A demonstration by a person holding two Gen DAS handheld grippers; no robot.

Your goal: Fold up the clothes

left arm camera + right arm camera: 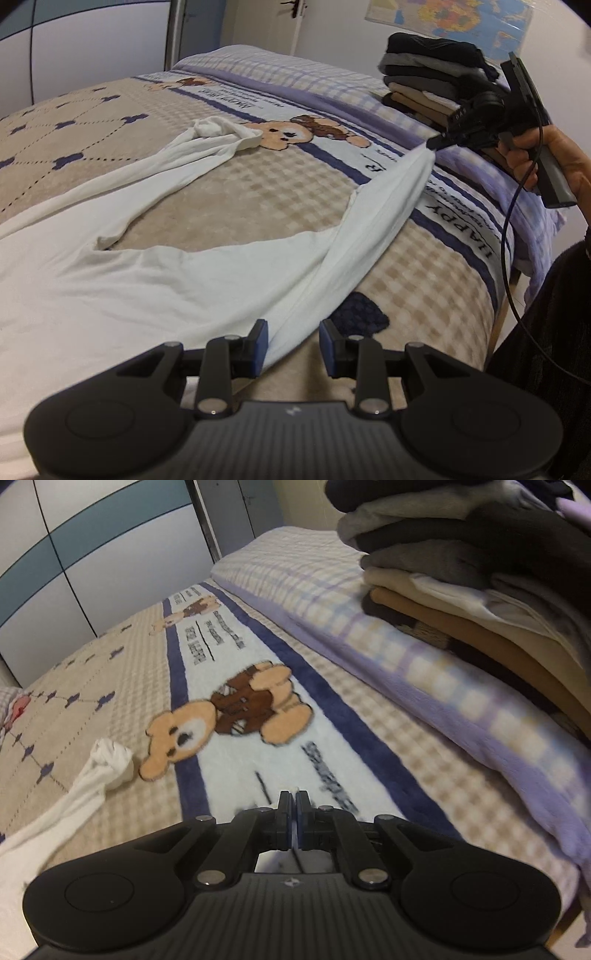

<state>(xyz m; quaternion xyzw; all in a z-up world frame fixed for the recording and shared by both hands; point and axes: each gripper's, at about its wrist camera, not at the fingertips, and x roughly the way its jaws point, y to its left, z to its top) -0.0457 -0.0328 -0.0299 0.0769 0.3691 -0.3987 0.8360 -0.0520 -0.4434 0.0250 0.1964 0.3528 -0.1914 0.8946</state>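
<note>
Right tongs [294, 805] pinched tight on the cuff of the white long-sleeved cotton shirt [155, 280], sleeve stretched taut above the bear-print bed blanket [258, 192]. Left tongs [293, 345] apart, shirt hem between them, ungripped. Spreading step; next, lay that sleeve flat.

A bed is covered by a beige checked blanket [280, 192] with a white and navy band, teddy bear pictures [221, 716] and the word "HAPPY". Behind it lies a lilac checked pillow [424, 672]. A colourful map [450, 14] hangs on the wall, and wardrobe doors [74, 554] stand beyond the bed.
</note>
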